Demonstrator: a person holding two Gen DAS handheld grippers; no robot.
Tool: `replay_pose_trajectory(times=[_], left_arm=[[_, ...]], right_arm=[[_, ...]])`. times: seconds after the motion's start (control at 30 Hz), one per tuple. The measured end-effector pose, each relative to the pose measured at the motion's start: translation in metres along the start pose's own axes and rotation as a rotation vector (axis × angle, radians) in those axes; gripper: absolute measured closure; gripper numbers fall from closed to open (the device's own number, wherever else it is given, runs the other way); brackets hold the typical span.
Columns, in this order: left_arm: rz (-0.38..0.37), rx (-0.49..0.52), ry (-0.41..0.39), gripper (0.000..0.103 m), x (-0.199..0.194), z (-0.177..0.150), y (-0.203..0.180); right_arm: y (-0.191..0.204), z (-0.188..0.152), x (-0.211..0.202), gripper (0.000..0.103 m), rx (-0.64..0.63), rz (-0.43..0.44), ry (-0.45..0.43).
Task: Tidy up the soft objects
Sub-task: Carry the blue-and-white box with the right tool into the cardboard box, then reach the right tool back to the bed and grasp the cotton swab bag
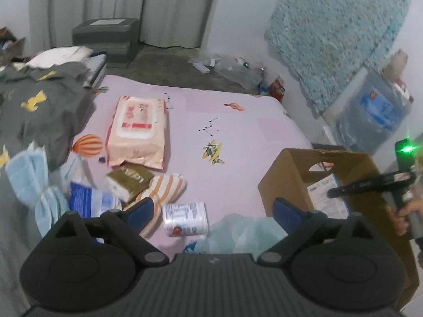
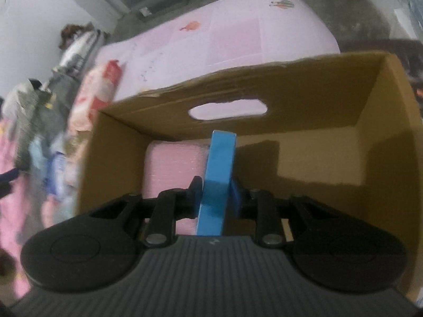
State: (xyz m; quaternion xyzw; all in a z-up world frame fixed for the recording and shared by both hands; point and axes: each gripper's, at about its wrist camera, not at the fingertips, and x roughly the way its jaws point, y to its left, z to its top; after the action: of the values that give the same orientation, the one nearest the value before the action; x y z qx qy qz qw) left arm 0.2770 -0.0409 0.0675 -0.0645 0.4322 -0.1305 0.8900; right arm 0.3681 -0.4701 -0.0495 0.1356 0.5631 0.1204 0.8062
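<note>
1. Blue flat pad (image 2: 218,174), sponge-like, is pinched on edge between the pressed-in jaws of the right gripper (image 2: 217,198), inside the mouth of the cardboard box (image 2: 380,121).
2. Step in hand, by my judgement: depositing it beside the pink foam block (image 2: 174,163) already in the box. Next move calls for releasing low, clear of the box wall.
3. Left gripper (image 1: 211,208) is spread wide and empty over the pink bedsheet (image 1: 238,132), above a tissue packet (image 1: 185,218); wet wipes pack (image 1: 137,129) and striped cloth (image 1: 164,187) await.

We're in a home bedroom. We see a bed (image 1: 238,132) with pink printed sheet, pale curtains (image 1: 127,8) behind, and a grey blanket (image 1: 39,111) bunched on it. Clutter on concrete floor (image 1: 169,63).
</note>
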Motion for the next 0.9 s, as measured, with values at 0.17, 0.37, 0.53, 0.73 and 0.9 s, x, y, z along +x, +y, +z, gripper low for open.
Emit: replay_pose_trajectory(times=[0.17, 0.37, 0.53, 0.73, 0.9], left_arm=[[0.002, -0.024, -0.048, 0.005, -0.009, -0.019, 0.005], [0.036, 0.013, -0.047, 0.005, -0.016, -0.044, 0.009], [0.055, 0.069, -0.06, 0.005, -0.027, -0.062, 0.012], [0.068, 0.06, -0.088, 0.005, -0.038, -0.082, 0.02], [0.09, 0.07, -0.093, 0.005, -0.044, -0.096, 0.025]], right_arm=[[0.003, -0.009, 0.006, 0.061, -0.101, -0.186, -0.046], [-0.009, -0.029, -0.005, 0.058, 0.016, -0.218, -0.097], [-0.005, -0.049, -0.018, 0.04, 0.072, -0.185, -0.108], [-0.012, -0.06, 0.0, 0.043, 0.166, -0.166, -0.081], [-0.002, -0.055, 0.001, 0.057, 0.179, -0.17, -0.123]])
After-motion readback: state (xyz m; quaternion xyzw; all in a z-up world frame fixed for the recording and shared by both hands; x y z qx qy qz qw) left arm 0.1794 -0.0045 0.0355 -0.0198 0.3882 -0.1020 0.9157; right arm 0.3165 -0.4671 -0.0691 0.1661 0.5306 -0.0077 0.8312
